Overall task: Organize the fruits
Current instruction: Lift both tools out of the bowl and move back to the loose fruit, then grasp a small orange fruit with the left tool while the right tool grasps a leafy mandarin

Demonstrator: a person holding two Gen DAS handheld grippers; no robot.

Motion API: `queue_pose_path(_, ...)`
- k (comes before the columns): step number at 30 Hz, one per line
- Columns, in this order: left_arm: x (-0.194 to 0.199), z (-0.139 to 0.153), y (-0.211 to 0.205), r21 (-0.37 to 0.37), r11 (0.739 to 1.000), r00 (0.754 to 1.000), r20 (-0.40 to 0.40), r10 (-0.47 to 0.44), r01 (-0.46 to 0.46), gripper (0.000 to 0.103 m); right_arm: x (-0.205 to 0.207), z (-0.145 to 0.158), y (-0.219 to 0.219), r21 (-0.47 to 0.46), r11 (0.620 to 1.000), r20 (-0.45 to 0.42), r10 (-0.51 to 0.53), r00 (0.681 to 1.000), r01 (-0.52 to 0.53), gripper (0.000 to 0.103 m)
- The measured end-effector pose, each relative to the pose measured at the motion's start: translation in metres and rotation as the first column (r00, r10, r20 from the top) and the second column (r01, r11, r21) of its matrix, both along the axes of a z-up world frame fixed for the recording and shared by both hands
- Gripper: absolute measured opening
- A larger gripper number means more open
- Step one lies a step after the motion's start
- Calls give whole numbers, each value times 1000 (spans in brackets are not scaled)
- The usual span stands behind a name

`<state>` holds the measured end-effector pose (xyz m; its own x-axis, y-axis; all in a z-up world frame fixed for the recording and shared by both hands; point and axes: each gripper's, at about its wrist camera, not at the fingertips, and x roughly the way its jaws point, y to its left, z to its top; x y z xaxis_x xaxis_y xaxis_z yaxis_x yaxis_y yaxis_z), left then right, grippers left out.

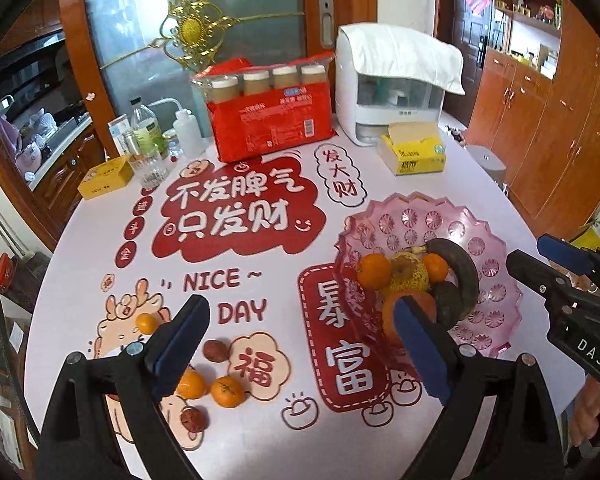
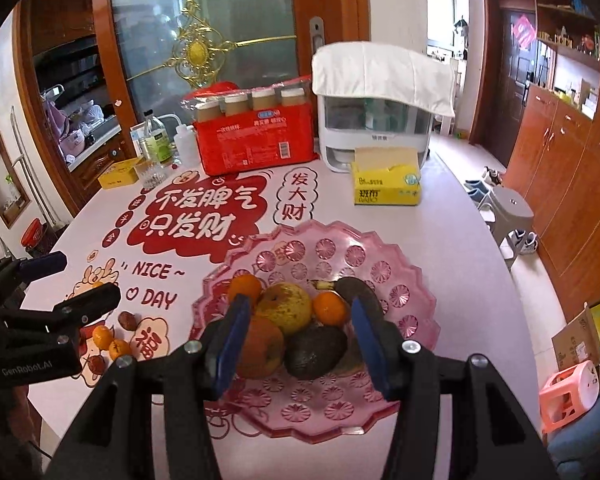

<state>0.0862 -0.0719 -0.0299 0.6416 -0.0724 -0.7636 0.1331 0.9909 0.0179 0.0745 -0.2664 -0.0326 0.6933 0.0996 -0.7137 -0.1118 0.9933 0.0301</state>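
Several fruits fill the scalloped pink plastic dish [image 2: 404, 292] with its pressed flower pattern: a speckled yellow pear [image 2: 286, 306], glossy mandarins, a matte dark avocado [image 2: 314, 350] and a blackened curved banana [image 1: 462, 270]. Left of the dish, three small mandarins [image 1: 228, 391] and wrinkled brown dried fruits [image 1: 215, 351] lie on the printed bench [image 1: 260, 432]. Left tool [image 1: 296, 344] and right tool [image 2: 300, 340] both hang released, blue-padded fingers spread, gripping nothing.

Ahead of my tongs: a frosted glass door [image 2: 204, 40] in an orange wood frame. Right of them, wooden cabinets [image 2: 572, 184] along a pale floor [image 2: 456, 152]; a daylit window [image 2: 442, 20] beyond.
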Motion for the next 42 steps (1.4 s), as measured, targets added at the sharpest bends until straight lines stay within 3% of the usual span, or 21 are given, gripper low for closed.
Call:
queue_pose_path(16,-31,36,133,-5,996,992,93,86,-85,96,-29,41,108,-11,999,109,40,993,-39,53)
queue_pose_path(24,-35,36,199,-12,993,988,103,117,-116,97,-34,41,171,-21,998,115,57,992,-55,53)
queue_pose_path(34,-18,-18,251,10,997,996,-19,82,-82,97,-22,-3,229,-16,998,7,60,998,-60,53)
queue_pose_path(39,-7,-64,262,-7,1000,992,-128,16,-17,97,-8,-48,239,6,1000,-114,24,993,-24,53)
queue_pose_path(42,-1,-98,264,-20,1000,974,-226,-10,6,97,-1,-77,237,34,999,-204,-7,979,14,53)
